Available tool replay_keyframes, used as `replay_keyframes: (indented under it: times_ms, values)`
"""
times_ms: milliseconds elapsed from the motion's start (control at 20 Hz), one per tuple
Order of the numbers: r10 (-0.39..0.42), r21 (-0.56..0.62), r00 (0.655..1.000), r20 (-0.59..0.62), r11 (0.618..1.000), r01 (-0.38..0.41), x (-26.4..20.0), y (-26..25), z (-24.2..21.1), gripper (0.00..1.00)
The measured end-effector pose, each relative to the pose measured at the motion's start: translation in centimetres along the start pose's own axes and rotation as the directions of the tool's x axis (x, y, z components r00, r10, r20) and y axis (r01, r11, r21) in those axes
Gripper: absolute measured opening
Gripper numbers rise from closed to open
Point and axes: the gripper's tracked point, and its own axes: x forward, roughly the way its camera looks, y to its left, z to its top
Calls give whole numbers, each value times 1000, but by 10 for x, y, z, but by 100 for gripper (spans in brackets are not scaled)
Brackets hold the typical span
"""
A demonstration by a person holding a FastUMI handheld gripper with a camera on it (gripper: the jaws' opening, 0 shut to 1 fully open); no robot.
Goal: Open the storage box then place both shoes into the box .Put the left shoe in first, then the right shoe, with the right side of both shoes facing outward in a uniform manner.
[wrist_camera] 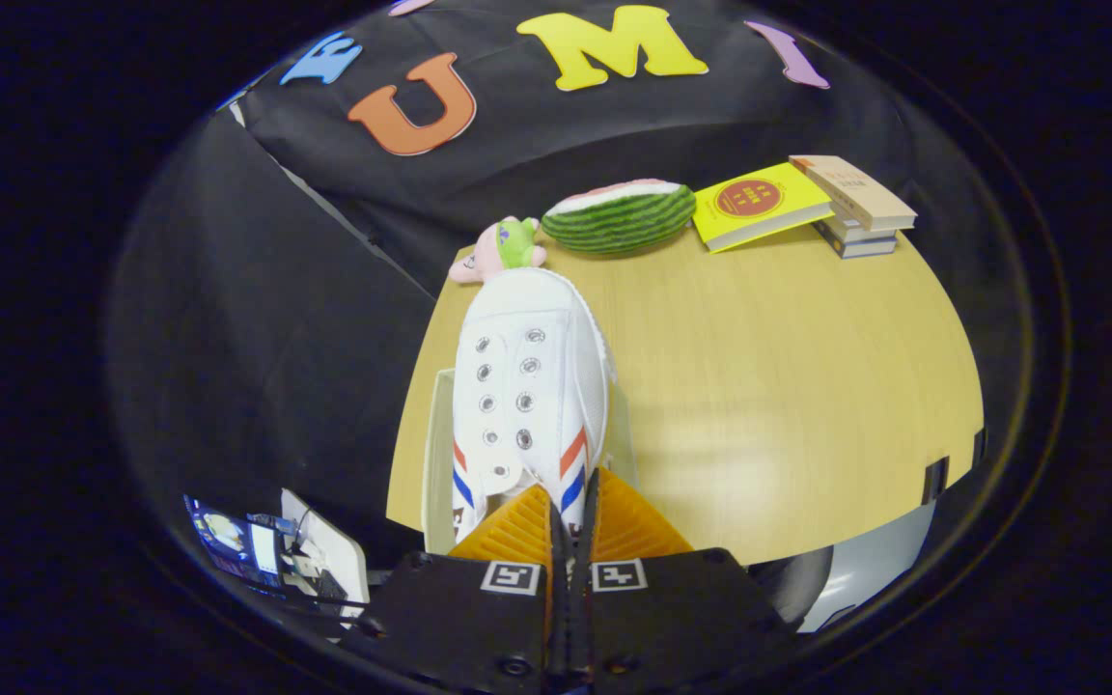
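Gripper [570,502] fingers pressed nearly together, pinching a thin edge at the heel end of the shoe [529,386]; looks like the collar or tongue caught between them. Shoe hangs toe-forward, upper facing the camera, eyelets bare, no laces seen.

Box [438,454] sits directly under the shoe at the near edge of the table [788,386]; pale walls show on either side of the shoe. Cannot tell whether the sole rests inside yet.

Risks, as I judge them:
- Grip is on a narrow bit of fabric at one end. The shoe could swing or slip out if tilted.
- Box looks barely wider than the shoe. The toe or sole could catch a wall and push the box along.
- Box stands close to the table edge; a shove could send it off.
- Which shoe this is, and which side will face out, cannot be told here. Order or facing could go wrong.

Around: plush toy [503,249] just beyond the toe, watermelon [622,217] past it, books [807,205] well apart to the far side. None of them blocks the drop.
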Motion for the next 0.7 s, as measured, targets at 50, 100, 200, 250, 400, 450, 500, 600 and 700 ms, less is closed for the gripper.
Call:
replay_keyframes:
  times_ms: [50, 100, 200, 250, 400, 450, 500, 600, 700]
  values:
    - [0, 3, 1000, -10, 1000, 0, 7, 2, -4, 6]
    - [-2, 6, 1000, -26, 1000, 2, 14, 3, -8, 6]
    - [1, 17, 999, -51, 1000, -1, 26, 6, -18, 6]
    - [4, 23, 998, -62, 1000, -3, 33, 8, -22, 6]
    - [8, 44, 997, -83, 999, -5, 48, 7, -29, 6]
    - [7, 52, 996, -87, 999, -3, 51, 5, -30, 6]
    - [3, 61, 996, -90, 998, 2, 53, 3, -31, 6]
    - [4, 77, 996, -88, 997, 3, 60, 0, -31, 6]
    - [21, 87, 996, -87, 996, -13, 62, 0, -32, 9]
